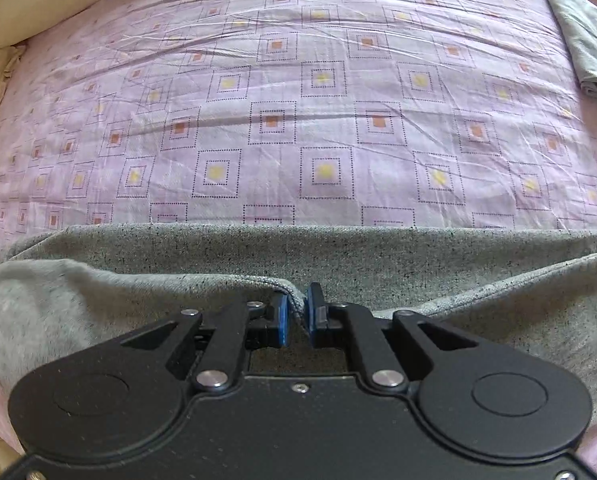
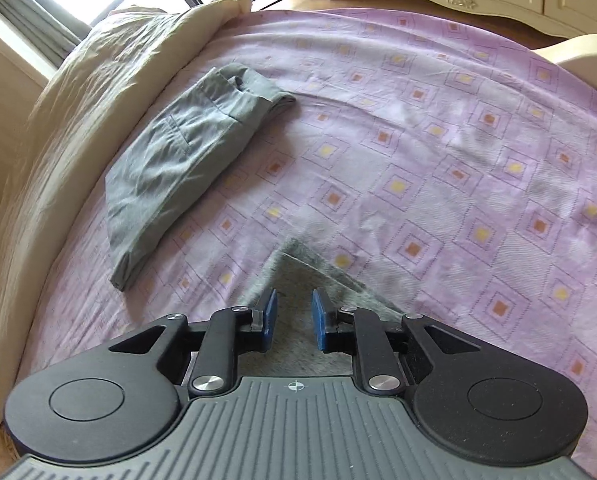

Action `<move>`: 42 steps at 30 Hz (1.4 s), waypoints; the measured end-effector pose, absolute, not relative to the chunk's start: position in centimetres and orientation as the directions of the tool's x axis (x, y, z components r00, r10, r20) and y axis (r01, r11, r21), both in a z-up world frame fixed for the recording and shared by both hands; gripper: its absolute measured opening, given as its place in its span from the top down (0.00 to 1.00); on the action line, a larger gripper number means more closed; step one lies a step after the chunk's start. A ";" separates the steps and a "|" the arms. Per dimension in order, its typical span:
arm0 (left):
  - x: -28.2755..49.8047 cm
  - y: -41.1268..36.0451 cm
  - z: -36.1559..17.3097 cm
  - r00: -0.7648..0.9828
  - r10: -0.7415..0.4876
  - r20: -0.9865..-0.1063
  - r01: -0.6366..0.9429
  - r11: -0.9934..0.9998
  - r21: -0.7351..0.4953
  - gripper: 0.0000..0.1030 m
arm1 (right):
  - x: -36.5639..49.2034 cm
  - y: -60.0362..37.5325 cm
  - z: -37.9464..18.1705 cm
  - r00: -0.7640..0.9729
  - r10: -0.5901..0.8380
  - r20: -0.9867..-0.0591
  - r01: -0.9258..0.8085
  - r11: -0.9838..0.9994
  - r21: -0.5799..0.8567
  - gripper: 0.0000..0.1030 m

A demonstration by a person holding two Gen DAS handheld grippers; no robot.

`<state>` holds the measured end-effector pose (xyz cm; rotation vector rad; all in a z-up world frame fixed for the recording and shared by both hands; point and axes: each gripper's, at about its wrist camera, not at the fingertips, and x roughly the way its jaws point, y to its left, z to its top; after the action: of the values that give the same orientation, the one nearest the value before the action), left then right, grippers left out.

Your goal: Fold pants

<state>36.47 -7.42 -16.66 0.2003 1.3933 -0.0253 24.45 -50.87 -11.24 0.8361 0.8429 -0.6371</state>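
Grey pants (image 1: 298,252): left claw (image 1: 296,312) pinches an edge; right claw (image 2: 294,316), apart, should grip before lifting evenly.

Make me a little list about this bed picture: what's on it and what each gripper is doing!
surface: bed with purple patterned sheet
being folded: gray speckled pants
left gripper: shut, pinching a fold of the pants
right gripper: open, over a pants corner, holding nothing
already folded: gray-green garment lying near the cream duvet
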 end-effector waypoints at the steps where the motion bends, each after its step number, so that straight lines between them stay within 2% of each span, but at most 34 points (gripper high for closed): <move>1: 36.7 -7.4 -16.6 0.181 0.102 -0.978 0.138 0.982 0.128 0.88 | 24.0 -50.9 -11.5 0.501 -0.176 -0.848 0.775 0.528 0.348 0.81; 8: 37.2 -7.5 -17.2 0.168 0.108 -0.980 0.147 0.980 0.133 0.88 | 22.1 -51.2 -14.9 0.438 -0.174 -0.882 0.813 0.496 0.306 0.78; 15: 37.0 -7.5 -17.0 0.168 0.117 -0.979 0.134 0.981 0.141 0.88 | 21.7 -51.4 -16.9 0.447 -0.160 -0.880 0.839 0.417 0.350 0.77; 16: 37.0 -7.5 -16.9 0.171 0.117 -0.978 0.128 0.982 0.140 0.88 | 21.7 -51.3 -16.8 0.457 -0.163 -0.874 0.832 0.425 0.356 0.92; 17: 37.0 -7.5 -16.7 0.176 0.118 -0.977 0.122 0.982 0.140 0.88 | 21.8 -51.0 -16.4 0.467 -0.174 -0.867 0.823 0.445 0.353 0.97; 20: 36.9 -7.5 -16.3 0.192 0.115 -0.975 0.111 0.984 0.138 0.88 | 21.9 -49.6 -14.0 0.496 -0.240 -0.835 0.778 0.550 0.304 0.97; 22: 36.9 -7.6 -16.5 0.188 0.122 -0.975 0.111 0.983 0.144 0.88 | 21.5 -49.7 -14.0 0.459 -0.253 -0.852 0.799 0.537 0.271 0.97; 25: 37.0 -7.8 -17.0 0.176 0.136 -0.975 0.111 0.981 0.157 0.88 | 21.7 -50.6 -15.4 0.380 -0.231 -0.896 0.821 0.530 0.211 0.93; 27: 37.0 -7.8 -16.9 0.179 0.137 -0.974 0.103 0.982 0.157 0.88 | 21.8 -50.1 -13.9 0.440 -0.322 -0.839 0.799 0.566 0.202 0.91; 29: 37.0 -7.8 -16.9 0.178 0.137 -0.974 0.097 0.983 0.156 0.88 | 22.8 -49.9 -12.5 0.533 -0.344 -0.773 0.731 0.647 0.216 0.66; 30: 36.9 -7.8 -16.9 0.178 0.137 -0.974 0.095 0.983 0.156 0.88 | 23.8 -50.1 -12.3 0.570 -0.314 -0.759 0.688 0.688 0.231 0.63; 32: 36.9 -7.8 -17.0 0.177 0.141 -0.974 0.095 0.983 0.159 0.88 | 26.3 -50.8 -12.6 0.597 -0.226 -0.770 0.611 0.750 0.253 0.62; 36: 36.7 -7.8 -16.9 0.180 0.150 -0.972 0.089 0.982 0.168 0.88 | 30.9 -51.5 -14.0 0.589 -0.196 -0.784 0.537 0.820 0.198 0.62; 39: 36.6 -7.9 -16.8 0.184 0.155 -0.971 0.079 0.982 0.171 0.88 | 32.8 -52.2 -15.3 0.557 -0.124 -0.821 0.505 0.836 0.216 0.63; 40: 36.5 -7.9 -16.8 0.185 0.156 -0.970 0.076 0.982 0.172 0.88 | 33.2 -52.2 -15.7 0.531 -0.109 -0.840 0.504 0.838 0.210 0.63; 42: 36.3 -7.8 -16.7 0.189 0.160 -0.969 0.070 0.982 0.175 0.88 | 32.8 -51.6 -16.1 0.499 -0.078 -0.863 0.500 0.840 0.213 0.89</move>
<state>36.33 -7.83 -16.73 0.1958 1.3823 0.0638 32.82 -51.61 -16.06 0.4752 0.9943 -0.3655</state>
